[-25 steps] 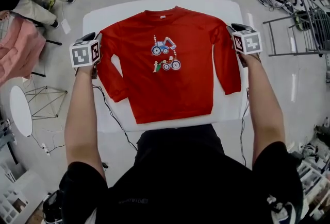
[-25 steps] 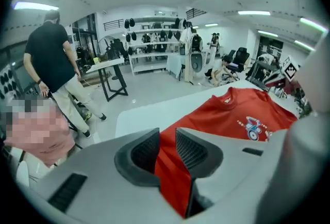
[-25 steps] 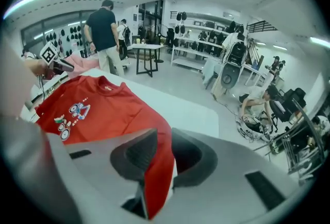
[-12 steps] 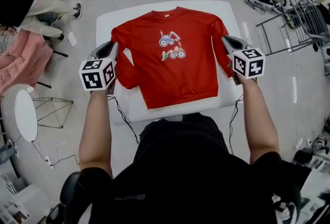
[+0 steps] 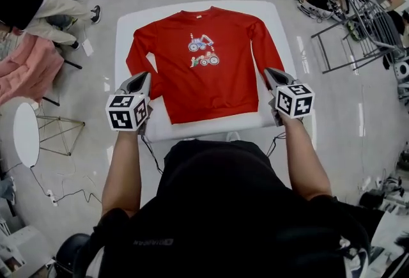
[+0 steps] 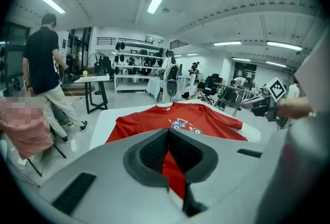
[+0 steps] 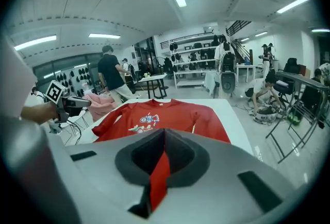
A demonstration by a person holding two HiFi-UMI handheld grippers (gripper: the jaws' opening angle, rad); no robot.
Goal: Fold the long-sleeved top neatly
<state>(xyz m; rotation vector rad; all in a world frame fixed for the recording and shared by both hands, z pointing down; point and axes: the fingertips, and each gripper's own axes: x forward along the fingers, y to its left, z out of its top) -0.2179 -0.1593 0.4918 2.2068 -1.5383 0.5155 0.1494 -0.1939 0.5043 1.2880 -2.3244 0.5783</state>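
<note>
The red long-sleeved top lies flat and face up on the white table, with its vehicle print showing and both sleeves angled out. My left gripper hovers by the left cuff at the table's near left corner. Its jaws have just been closing and now meet, with nothing pinched. My right gripper is shut beside the right cuff. In both gripper views, left gripper and right gripper, red cloth shows only through the slot behind the closed tips. Whether the tips touch the cuffs is hidden.
People stand or sit at the left beside a pink garment and a round white stool. A metal rack stands to the right. Cables trail on the floor by the table's near edge.
Both grippers drew back along the sleeves toward the table's near edge and rose a little. Their jaws went from open to shut. The top lies as before.
</note>
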